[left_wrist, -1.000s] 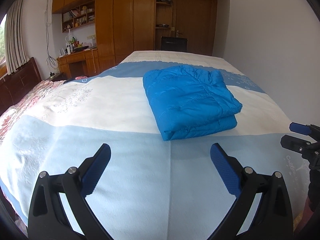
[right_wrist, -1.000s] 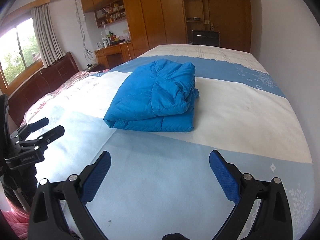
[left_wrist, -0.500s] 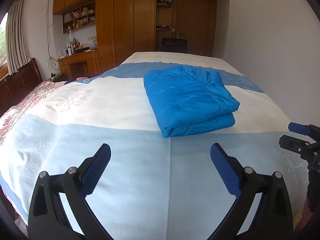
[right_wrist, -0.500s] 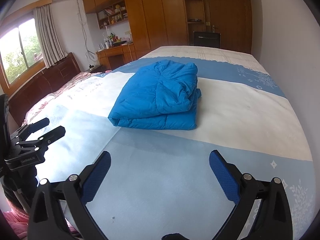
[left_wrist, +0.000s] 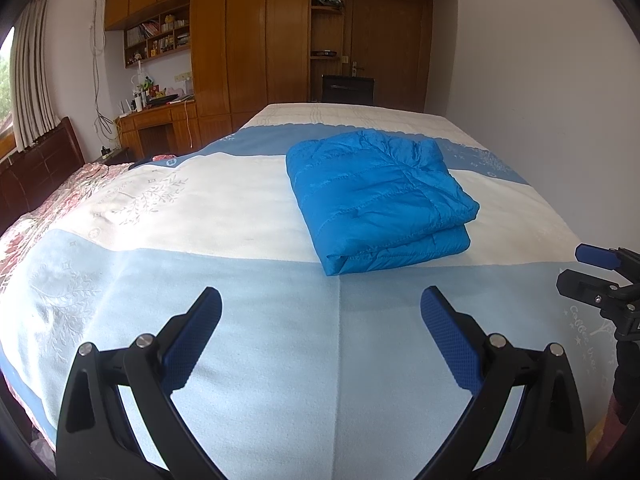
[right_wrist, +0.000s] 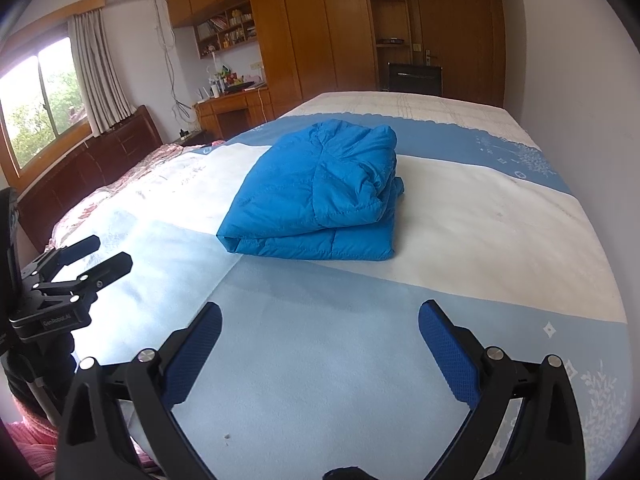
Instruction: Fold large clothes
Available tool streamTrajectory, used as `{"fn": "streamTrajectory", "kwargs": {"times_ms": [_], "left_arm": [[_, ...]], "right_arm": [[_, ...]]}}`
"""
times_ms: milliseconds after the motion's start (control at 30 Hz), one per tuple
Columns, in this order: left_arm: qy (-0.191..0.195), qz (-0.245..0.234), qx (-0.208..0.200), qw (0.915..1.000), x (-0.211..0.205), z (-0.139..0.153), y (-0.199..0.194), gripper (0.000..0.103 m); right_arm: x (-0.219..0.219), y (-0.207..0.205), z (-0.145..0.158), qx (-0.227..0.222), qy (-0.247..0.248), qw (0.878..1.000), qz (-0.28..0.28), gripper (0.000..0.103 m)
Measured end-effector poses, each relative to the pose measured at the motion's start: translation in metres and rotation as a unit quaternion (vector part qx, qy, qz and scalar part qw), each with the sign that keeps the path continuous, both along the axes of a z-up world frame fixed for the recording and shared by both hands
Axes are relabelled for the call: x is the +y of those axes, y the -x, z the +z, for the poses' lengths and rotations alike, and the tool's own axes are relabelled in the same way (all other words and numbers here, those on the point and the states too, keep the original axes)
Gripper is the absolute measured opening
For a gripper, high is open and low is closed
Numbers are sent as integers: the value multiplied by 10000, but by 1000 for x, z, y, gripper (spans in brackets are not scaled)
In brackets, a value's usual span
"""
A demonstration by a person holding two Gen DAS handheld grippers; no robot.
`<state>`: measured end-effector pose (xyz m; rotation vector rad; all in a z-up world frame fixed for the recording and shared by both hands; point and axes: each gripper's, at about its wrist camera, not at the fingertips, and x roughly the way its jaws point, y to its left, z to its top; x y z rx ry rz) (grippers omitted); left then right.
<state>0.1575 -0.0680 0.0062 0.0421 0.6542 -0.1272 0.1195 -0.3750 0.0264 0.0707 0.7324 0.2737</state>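
Note:
A bright blue quilted jacket lies folded into a compact stack in the middle of the bed; it also shows in the right wrist view. My left gripper is open and empty, hovering over the light blue bedspread near the front edge, well short of the jacket. My right gripper is open and empty, also short of the jacket. Each gripper shows in the other's view: the right one at the right edge, the left one at the left edge.
A dark wooden headboard runs along the bed's left side. A white wall borders the right side. Wooden wardrobes, a desk and a dark chair stand beyond the far end.
Both grippers have drawn back slightly and tilted up; the jacket sits a little farther off in both views. The jacket itself has not moved.

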Motion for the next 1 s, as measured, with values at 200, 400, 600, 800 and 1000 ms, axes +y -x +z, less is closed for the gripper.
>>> {"fn": "streamTrajectory", "kwargs": {"times_ms": [200, 400, 600, 800, 1000], "left_arm": [[4, 1, 15, 10000, -2, 0, -1, 99], [10, -24, 11, 10000, -2, 0, -2, 99], [18, -23, 34, 10000, -1, -1, -2, 99], [-42, 6, 57, 10000, -2, -2, -2, 99], [6, -6, 90, 10000, -1, -2, -2, 99]], "right_arm": [[0, -1, -1, 22, -7, 10000, 1, 99], [0, -2, -2, 30, -15, 10000, -1, 99], [0, -5, -4, 55, -21, 10000, 2, 99], [0, -5, -4, 58, -18, 10000, -1, 99], [-1, -8, -6, 88, -17, 10000, 6, 99]]}}
